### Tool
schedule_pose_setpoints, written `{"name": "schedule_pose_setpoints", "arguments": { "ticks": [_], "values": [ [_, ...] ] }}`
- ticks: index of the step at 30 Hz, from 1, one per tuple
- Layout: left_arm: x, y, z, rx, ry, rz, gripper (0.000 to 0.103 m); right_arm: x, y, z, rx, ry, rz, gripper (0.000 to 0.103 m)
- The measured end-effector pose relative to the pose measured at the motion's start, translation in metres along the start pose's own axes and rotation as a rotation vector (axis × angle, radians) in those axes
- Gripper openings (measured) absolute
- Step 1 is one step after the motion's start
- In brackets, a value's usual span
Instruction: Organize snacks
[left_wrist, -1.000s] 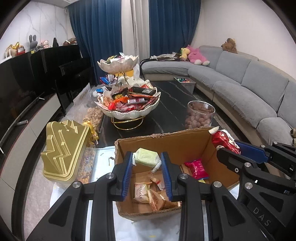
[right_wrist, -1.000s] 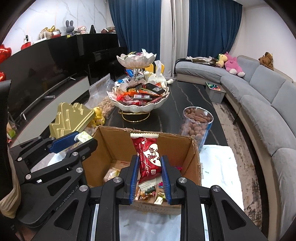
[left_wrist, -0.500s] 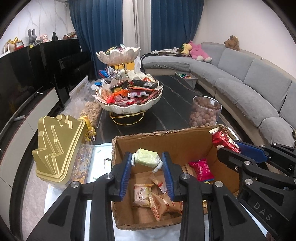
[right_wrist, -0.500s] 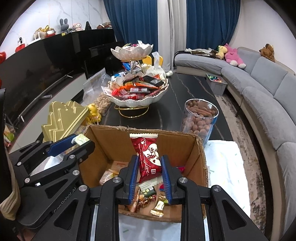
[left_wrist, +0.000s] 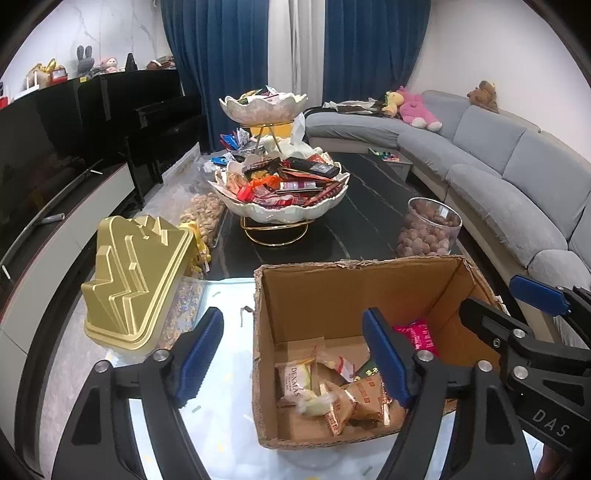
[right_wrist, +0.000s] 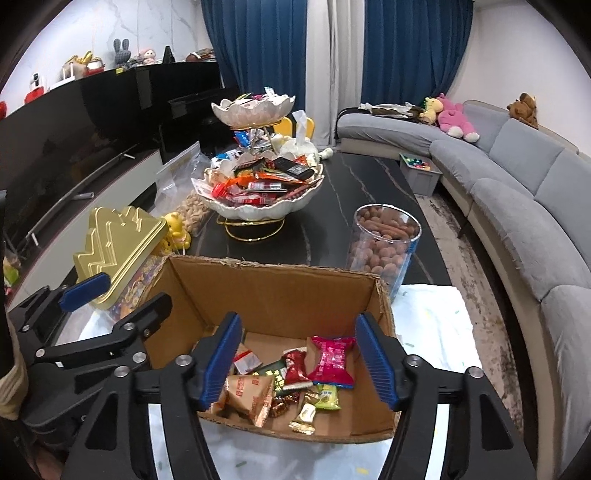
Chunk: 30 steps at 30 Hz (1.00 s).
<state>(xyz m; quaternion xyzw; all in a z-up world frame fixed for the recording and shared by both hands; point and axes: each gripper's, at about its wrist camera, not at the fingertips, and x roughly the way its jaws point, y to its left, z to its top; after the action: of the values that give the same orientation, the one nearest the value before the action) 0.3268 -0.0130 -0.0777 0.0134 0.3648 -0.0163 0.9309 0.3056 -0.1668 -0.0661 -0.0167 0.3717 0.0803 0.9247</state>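
Snacks (right_wrist: 328, 360) lying in cardboard box (left_wrist: 354, 284) right below both hand-held grippers (left_wrist: 295, 354) (right_wrist: 301, 363), just opened wide, nothing held.

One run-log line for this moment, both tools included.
left tool: just opened, empty | right tool: just opened, empty | pale green snack, red packet: in cardboard box | next: tiered bowl

Sofa: a grey curved sofa (right_wrist: 524, 192) ran along the right wall.
Plush toys: a pink plush toy (right_wrist: 452, 118) lay on it.
Curtains: dark blue curtains (right_wrist: 258, 48) hung behind.
Piano: a black piano (left_wrist: 147, 122) stood left.
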Motion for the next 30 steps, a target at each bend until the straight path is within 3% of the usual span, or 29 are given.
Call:
{"name": "schedule_pose_setpoints", "arguments": {
  "ticks": [28,30],
  "values": [
    [-0.097,-0.007,-0.016,0.022,-0.06,0.038,0.09,-0.088,-0.003,-0.026,0.034,-0.044,-0.033,0.067],
    [-0.102,-0.006,-0.019,0.017,-0.058,0.039,0.09,-0.094,-0.002,-0.03,0.031,-0.045,-0.042,0.073]
  ]
}}
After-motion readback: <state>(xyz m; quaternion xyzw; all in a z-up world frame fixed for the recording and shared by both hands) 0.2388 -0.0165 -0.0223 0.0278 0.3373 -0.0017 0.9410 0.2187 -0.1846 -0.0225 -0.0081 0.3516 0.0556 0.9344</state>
